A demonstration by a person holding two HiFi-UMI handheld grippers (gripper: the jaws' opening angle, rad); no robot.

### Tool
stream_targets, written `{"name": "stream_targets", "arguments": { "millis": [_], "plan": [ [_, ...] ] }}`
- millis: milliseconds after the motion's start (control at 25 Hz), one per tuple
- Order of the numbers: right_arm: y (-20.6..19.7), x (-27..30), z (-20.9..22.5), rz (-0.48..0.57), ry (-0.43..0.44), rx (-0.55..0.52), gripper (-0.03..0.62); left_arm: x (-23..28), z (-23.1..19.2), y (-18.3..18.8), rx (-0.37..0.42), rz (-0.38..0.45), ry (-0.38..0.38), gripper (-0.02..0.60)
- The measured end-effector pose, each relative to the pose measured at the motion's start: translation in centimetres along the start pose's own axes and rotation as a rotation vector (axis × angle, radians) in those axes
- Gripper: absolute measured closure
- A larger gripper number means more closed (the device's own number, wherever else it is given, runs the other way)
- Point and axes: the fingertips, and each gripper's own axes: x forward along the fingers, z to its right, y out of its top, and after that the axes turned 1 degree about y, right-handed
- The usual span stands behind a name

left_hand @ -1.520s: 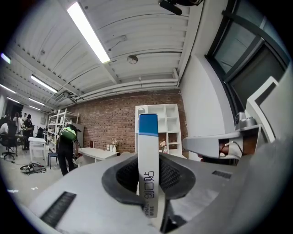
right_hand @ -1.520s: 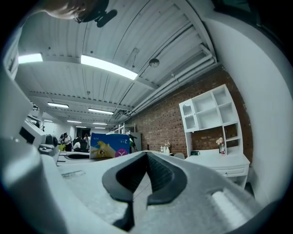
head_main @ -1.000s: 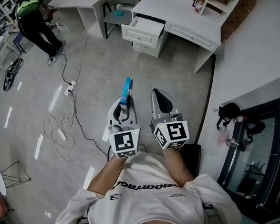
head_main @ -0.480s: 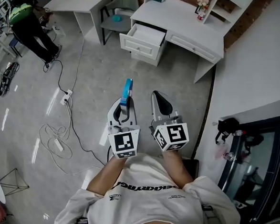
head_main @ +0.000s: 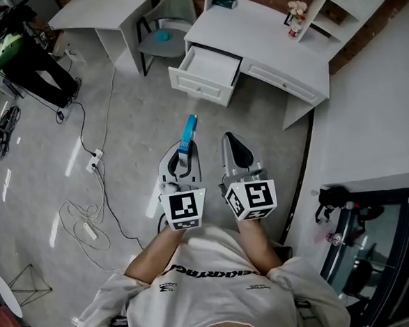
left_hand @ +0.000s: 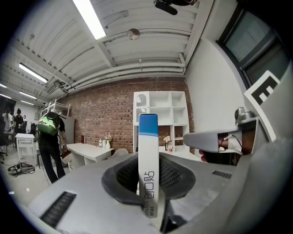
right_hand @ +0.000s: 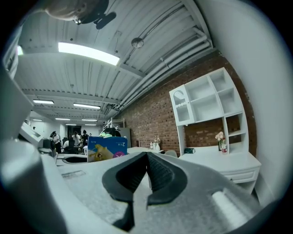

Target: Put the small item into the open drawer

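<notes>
In the head view my left gripper [head_main: 183,154] is shut on a small flat blue-and-white box [head_main: 188,134] that sticks out past its tips. The left gripper view shows the box [left_hand: 148,169] standing on edge between the black pads, blue end away from me. My right gripper [head_main: 234,148] is beside it, shut with nothing between its pads [right_hand: 145,178]. Both point toward the white desk [head_main: 272,32], whose open drawer [head_main: 206,70] juts out ahead and looks empty. Grey floor lies between the grippers and the drawer.
A grey chair [head_main: 163,17] stands left of the drawer and a second white table [head_main: 103,9] beyond it. Cables and a power strip [head_main: 91,164] trail on the floor at left. A person in black [head_main: 26,63] stands far left. A white wall [head_main: 388,97] runs on the right.
The desk and open drawer have drawn nearer and lower in the head view as I walk toward them. Both grippers hold the same pose, the box still gripped.
</notes>
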Motion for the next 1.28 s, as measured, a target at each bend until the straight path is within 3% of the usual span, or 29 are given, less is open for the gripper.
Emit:
{"name": "stream_targets", "arguments": {
  "millis": [400, 760, 1000, 1280],
  "plan": [
    [-0.1, 12.0, 3.0, -0.042, -0.032, 0.001, 0.595, 11.5, -4.8, 0.6, 0.005, -0.001, -0.051, 0.518],
    [-0.2, 18.2, 5.2, -0.07, -0.066, -0.018, 0.595, 18.1, -7.1, 0.6, -0.026, -0.009, -0.087, 0.518],
    [-0.4, 20.3, 7.0, -0.073, -0.077, -0.032, 0.595, 21.4, -7.1, -0.1, -0.041, -0.028, -0.095, 0.518],
    [-1.0, 23.0, 13.0, -0.063, -0.07, -0.019, 0.595, 26.8, -4.7, -1.0, -0.057, -0.031, -0.073, 0.518]
  ]
}}
